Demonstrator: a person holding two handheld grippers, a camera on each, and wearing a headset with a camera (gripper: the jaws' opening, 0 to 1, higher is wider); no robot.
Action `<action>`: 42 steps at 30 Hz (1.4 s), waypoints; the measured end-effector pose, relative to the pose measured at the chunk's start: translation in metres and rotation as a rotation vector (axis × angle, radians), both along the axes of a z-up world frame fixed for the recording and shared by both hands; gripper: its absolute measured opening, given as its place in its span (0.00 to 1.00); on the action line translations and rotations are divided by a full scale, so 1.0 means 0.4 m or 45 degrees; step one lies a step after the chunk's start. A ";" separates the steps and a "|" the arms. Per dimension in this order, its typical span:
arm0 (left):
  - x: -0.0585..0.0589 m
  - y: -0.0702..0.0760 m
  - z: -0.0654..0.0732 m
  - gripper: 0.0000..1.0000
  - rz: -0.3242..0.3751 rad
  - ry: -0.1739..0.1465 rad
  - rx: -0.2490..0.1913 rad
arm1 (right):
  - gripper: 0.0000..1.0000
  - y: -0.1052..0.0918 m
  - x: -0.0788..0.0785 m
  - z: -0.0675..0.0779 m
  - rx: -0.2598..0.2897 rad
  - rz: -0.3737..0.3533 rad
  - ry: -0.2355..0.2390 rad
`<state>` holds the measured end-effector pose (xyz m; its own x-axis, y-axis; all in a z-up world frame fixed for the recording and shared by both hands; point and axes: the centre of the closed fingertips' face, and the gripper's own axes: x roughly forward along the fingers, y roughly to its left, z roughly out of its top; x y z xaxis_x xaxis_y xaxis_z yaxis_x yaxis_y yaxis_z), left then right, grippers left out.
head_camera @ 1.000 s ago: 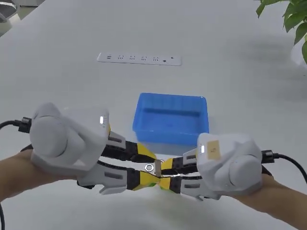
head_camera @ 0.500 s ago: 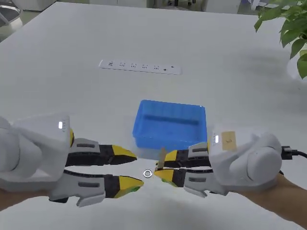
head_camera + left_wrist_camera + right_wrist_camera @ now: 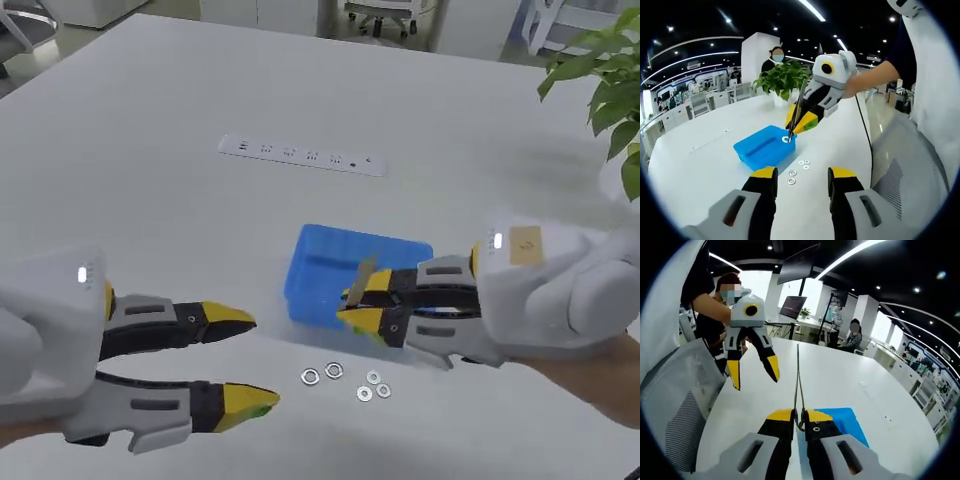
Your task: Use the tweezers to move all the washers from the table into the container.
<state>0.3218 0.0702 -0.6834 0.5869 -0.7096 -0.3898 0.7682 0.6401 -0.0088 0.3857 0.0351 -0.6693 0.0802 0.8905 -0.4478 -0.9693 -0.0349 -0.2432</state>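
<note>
A: Room round the washers (image 3: 345, 380)?
B: Bare table (image 3: 150, 230) to their left & in front. Left gripper (image 3: 258, 358) near on that side, jaws wide.
A: Over the container (image 3: 318, 250)?
B: Right gripper (image 3: 348, 305) w/ tweezers (image 3: 362, 272) hangs at its near-right rim; left half free. Power strip (image 3: 302, 156) well behind, plant (image 3: 600, 70) far right.

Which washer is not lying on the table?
The washer at the tweezers' tip, held over the blue container by the right gripper; the others lie on the table.

A white power strip (image 3: 302, 156) is laid flat on the white bench (image 3: 150, 90), and a leafy plant (image 3: 782, 80) is seen at its edge.
</note>
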 end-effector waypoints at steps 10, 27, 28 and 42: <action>0.000 0.008 0.000 0.59 0.025 -0.015 -0.022 | 0.09 -0.005 0.073 0.018 -0.001 -0.036 -0.048; 0.030 0.075 0.000 0.99 0.207 -0.053 0.007 | 0.09 -0.019 0.208 -0.085 -0.061 -0.108 0.009; 0.031 0.078 0.000 0.99 0.220 -0.050 0.002 | 0.09 -0.017 0.210 -0.094 -0.065 -0.106 0.016; 0.035 0.081 -0.002 1.00 0.262 -0.026 -0.035 | 0.09 0.011 0.215 -0.200 -0.103 -0.048 0.100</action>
